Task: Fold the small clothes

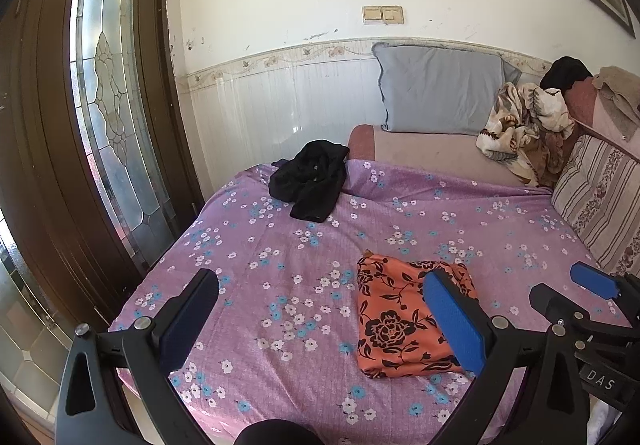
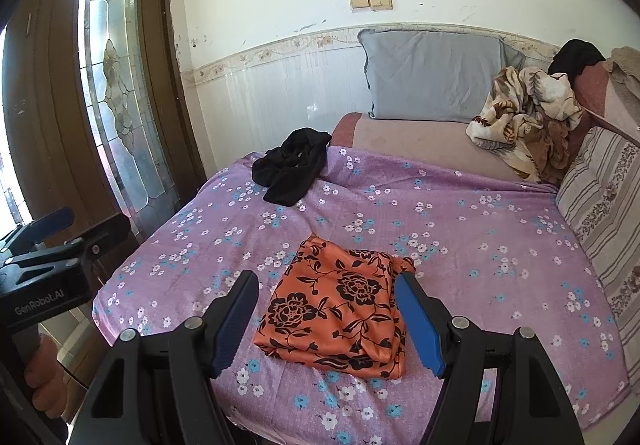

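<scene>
An orange garment with black flowers (image 1: pixel 404 321) (image 2: pixel 340 305) lies folded into a flat square on the purple floral bedsheet (image 1: pixel 280 245) (image 2: pixel 480 245). A crumpled black garment (image 1: pixel 312 177) (image 2: pixel 292 165) lies at the sheet's far left. My left gripper (image 1: pixel 324 317) is open and empty, held above the sheet left of the orange garment. My right gripper (image 2: pixel 326 321) is open and empty, just in front of the orange garment. The right gripper also shows at the right edge of the left wrist view (image 1: pixel 576 293). The left one shows at the left edge of the right wrist view (image 2: pixel 60 233).
A grey pillow (image 1: pixel 440 93) (image 2: pixel 432 73) leans on the wall at the back. A bunched floral blanket (image 1: pixel 524 125) (image 2: pixel 528 113) and a striped cushion (image 1: pixel 600 201) (image 2: pixel 604 205) lie at the right. A brown door with leaded glass (image 1: pixel 108 105) (image 2: pixel 116 97) stands left of the bed.
</scene>
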### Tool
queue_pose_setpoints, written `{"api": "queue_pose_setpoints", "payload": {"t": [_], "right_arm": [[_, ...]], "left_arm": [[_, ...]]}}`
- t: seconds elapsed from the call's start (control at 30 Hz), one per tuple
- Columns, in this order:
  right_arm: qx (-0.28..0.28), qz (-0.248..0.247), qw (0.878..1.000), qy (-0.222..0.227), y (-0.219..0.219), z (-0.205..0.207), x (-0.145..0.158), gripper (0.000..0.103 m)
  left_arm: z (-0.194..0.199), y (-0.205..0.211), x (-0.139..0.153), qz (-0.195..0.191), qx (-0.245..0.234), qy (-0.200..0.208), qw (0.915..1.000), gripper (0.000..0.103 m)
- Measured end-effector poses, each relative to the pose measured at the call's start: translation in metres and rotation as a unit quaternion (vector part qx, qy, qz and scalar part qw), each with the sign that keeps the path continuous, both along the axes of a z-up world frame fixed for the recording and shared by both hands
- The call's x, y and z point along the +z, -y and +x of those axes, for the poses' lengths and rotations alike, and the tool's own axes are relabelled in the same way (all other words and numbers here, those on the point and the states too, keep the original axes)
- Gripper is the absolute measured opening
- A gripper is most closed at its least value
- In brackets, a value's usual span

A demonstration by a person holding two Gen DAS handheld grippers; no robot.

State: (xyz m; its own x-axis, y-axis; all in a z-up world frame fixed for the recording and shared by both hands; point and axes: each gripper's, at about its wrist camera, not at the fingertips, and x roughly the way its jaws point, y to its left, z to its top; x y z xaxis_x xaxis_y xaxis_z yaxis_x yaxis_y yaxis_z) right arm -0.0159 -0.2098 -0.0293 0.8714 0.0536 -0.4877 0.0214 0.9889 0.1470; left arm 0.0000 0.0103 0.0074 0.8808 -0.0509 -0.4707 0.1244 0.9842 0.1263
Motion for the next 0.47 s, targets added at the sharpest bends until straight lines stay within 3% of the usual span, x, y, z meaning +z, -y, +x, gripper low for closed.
{"api": "queue_pose_setpoints", "payload": {"t": [0.33,0.47], "right_arm": [[0.012,0.019,1.0,-0.014,0.007,0.046,-0.017,0.074],[-0.005,0.011,1.0,0.0,0.034,0.073,-0.028,0.074]], "left_arm": [[0.039,0.007,-0.011,0.004,0.003,-0.024,0.9997,0.102],[0.078,0.003,-0.025,-0.026,-0.004,-0.041,0.9988,0.102]]}}
